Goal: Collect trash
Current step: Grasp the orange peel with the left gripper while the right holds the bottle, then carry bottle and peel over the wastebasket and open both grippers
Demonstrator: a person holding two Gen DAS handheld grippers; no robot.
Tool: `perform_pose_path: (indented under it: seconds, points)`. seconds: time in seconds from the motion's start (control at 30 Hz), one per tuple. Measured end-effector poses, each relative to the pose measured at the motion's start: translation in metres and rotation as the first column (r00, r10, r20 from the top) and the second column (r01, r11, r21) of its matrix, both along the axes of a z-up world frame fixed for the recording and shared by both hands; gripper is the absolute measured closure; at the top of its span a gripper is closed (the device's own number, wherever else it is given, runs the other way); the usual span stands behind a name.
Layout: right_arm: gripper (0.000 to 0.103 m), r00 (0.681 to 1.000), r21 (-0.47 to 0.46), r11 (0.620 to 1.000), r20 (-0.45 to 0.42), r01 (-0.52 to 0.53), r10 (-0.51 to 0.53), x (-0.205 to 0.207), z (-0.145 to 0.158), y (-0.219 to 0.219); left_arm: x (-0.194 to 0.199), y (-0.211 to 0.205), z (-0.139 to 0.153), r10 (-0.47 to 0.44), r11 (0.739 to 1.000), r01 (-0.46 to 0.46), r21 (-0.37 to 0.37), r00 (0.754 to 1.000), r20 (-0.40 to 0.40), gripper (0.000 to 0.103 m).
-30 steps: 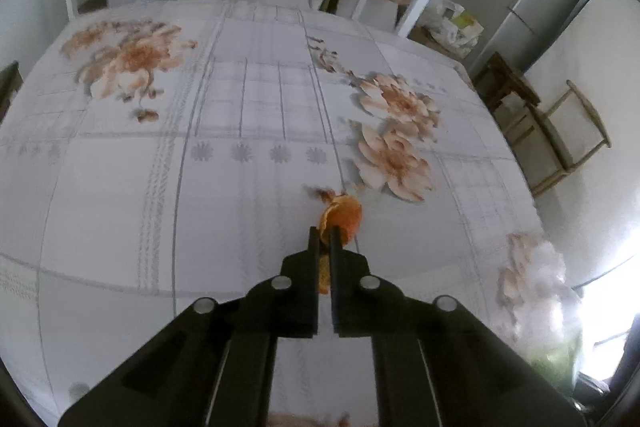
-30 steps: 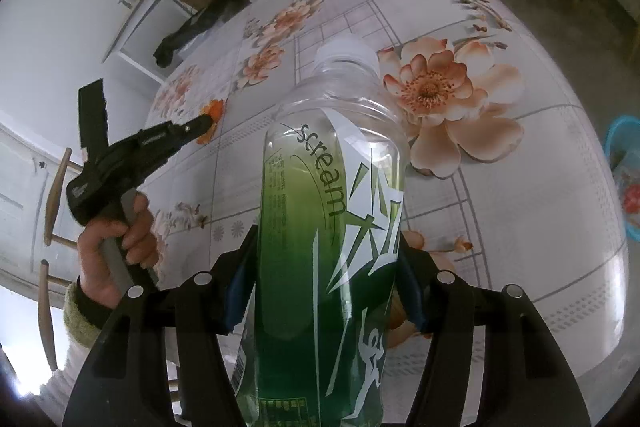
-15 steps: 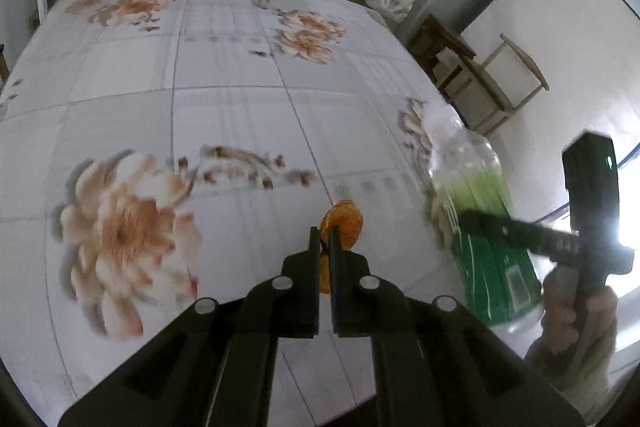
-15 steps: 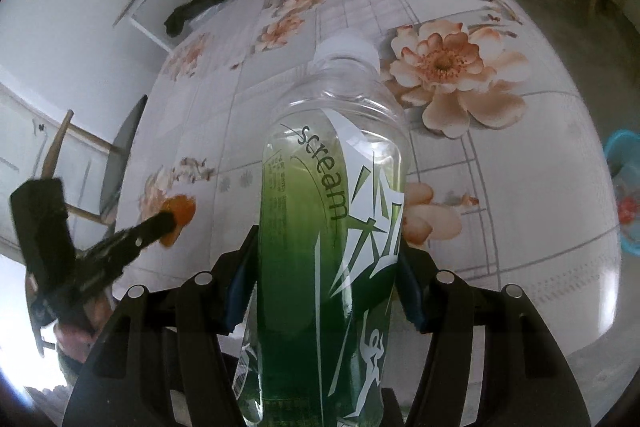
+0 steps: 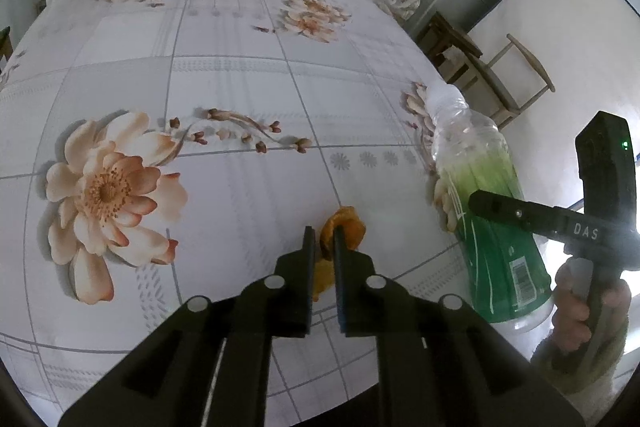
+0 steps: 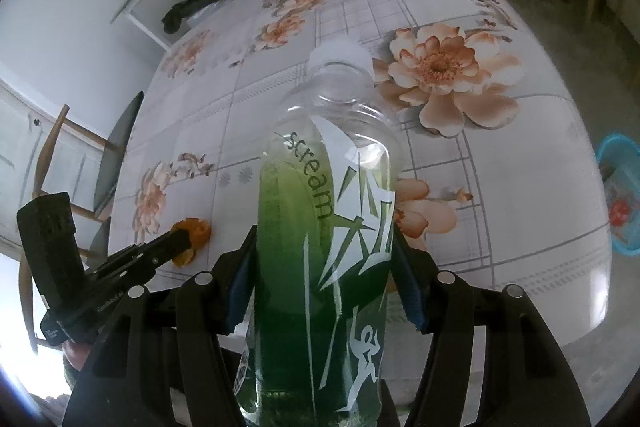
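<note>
Left wrist view: left gripper (image 5: 321, 239) has the orange peel (image 5: 345, 230) between its fingers, jaws opening, pads look barely clear of it. Peel sits near the front edge of the floral surface (image 5: 224, 75). Likely step: dropping the peel; no bin visible here.

Right wrist view: right gripper (image 6: 324, 267) clamps the green bottle (image 6: 320, 247), 2 pads on its sides, held above the surface. Blue basin (image 6: 618, 203) on the floor at right, plausibly the trash target. Next move needs carrying past the surface edge; chairs stand close.
</note>
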State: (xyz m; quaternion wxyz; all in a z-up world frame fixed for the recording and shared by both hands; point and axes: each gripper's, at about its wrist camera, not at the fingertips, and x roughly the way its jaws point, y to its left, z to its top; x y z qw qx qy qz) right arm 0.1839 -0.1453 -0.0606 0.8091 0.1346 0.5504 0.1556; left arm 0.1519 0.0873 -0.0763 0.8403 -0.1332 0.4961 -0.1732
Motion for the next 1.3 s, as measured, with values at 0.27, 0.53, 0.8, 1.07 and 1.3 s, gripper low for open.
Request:
perform_pose_path:
  seconds: [0.27, 0.53, 0.8, 1.07, 1.3]
  points:
    - [0.045, 1.0, -0.023, 1.0, -0.006, -0.017, 0.017, 0.0, -0.004, 0.009, -0.003, -0.011, 0.003, -0.018, 0.997, 0.015, 0.074, 0.999, 0.037, 0.095]
    - [0.047, 1.0, -0.056, 0.998, 0.008, -0.012, 0.013, -0.002, -0.003, 0.015, -0.006, -0.021, 0.004, -0.021, 0.987, 0.01, 0.162, 0.997, 0.068, 0.095]
    - [0.047, 1.0, -0.055, 0.998, 0.017, 0.012, -0.011, -0.005, -0.005, 0.016, -0.008, -0.023, 0.003, -0.019, 0.982, 0.003, 0.189, 0.997, 0.081, 0.098]
    - [0.047, 0.999, -0.039, 0.999, 0.015, 0.031, -0.031, -0.006, -0.005, 0.013, -0.01, -0.023, 0.003, -0.012, 0.98, -0.006, 0.197, 0.996, 0.09, 0.099]
    - [0.047, 0.999, -0.018, 0.999, 0.009, 0.041, -0.041, -0.006, -0.005, 0.011, -0.012, -0.022, 0.007, -0.005, 0.979, -0.016, 0.201, 0.995, 0.1, 0.099]
